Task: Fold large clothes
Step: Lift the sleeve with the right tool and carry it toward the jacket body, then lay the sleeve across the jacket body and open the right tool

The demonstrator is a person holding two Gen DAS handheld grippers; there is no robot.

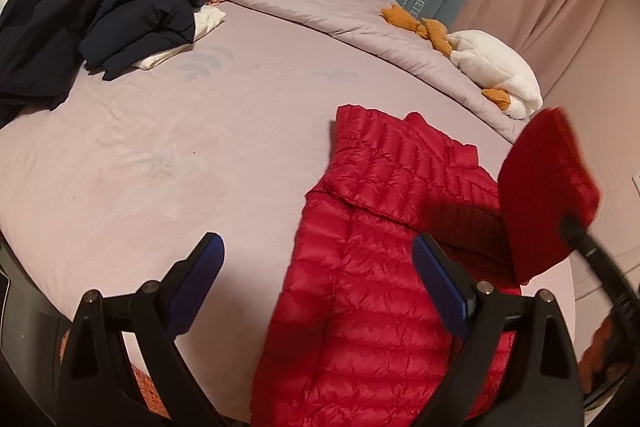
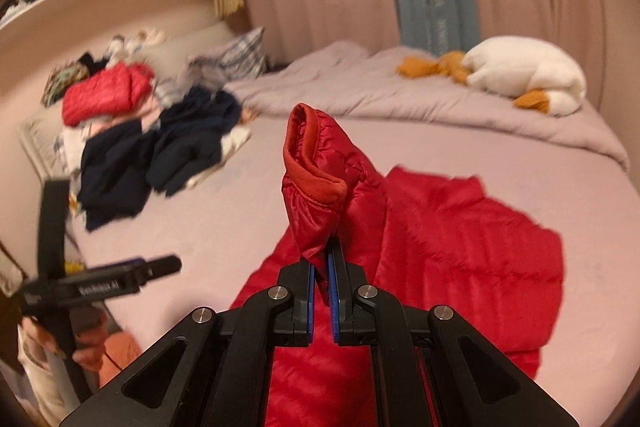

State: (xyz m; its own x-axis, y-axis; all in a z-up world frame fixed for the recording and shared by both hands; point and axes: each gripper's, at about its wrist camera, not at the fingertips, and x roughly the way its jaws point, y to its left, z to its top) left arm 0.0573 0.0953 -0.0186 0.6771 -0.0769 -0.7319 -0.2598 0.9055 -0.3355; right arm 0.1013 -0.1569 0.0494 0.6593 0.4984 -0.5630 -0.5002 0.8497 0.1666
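Sleeve fold in hand. Right gripper (image 2: 325, 259) clamped on sleeve cuff (image 2: 316, 163), raised over jacket (image 1: 360, 267) on bed (image 1: 180, 147). Left gripper (image 1: 316, 259) wide open, empty, jacket at 5 o'clock. Next: lay sleeve across body, release.

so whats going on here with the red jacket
A person is folding a red puffer jacket on the bed, using a handheld gripper in each hand. The right gripper is shut on the sleeve near the cuff, holding it up above the jacket's body, which lies flat on the sheet. The left gripper is open and empty over the jacket's near edge. A pile of dark clothes sits farther up the bed.
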